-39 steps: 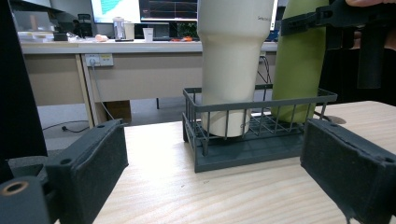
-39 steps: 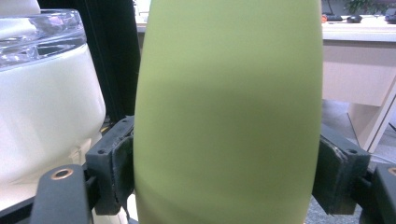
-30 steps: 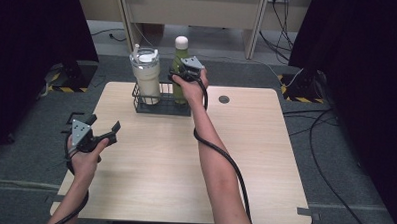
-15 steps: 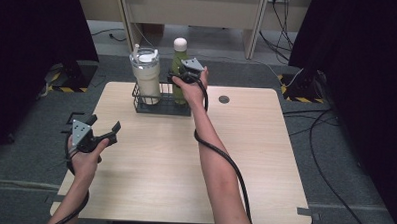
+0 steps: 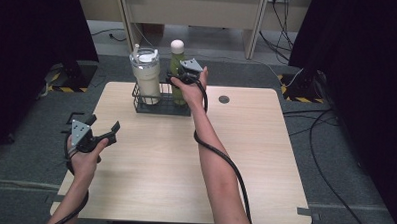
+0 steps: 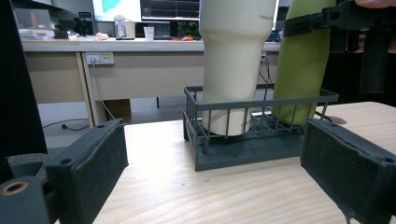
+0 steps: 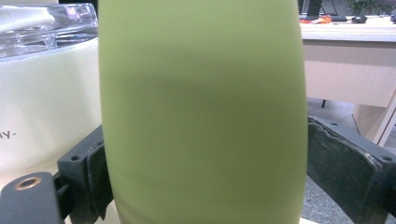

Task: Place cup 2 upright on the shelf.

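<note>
Right gripper [image 5: 180, 77] around one green bottle [image 5: 177, 61], one tumbler [image 5: 145, 75]

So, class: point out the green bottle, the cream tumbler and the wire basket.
green bottle [image 7: 201, 116], right gripper view, mid body.
cream tumbler [image 6: 231, 60], left gripper view, side wall.
wire basket [image 6: 261, 103], left gripper view, front rim.

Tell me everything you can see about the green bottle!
The green bottle is tall and smooth, a matte light green, with a rounded whitish cap on top. It stands upright in the right end of a dark wire basket at the far side of the wooden table, right beside a cream tumbler with a clear lid. The right gripper has its two black jaws around the bottle's body, one on each side, pressed against it.
</note>
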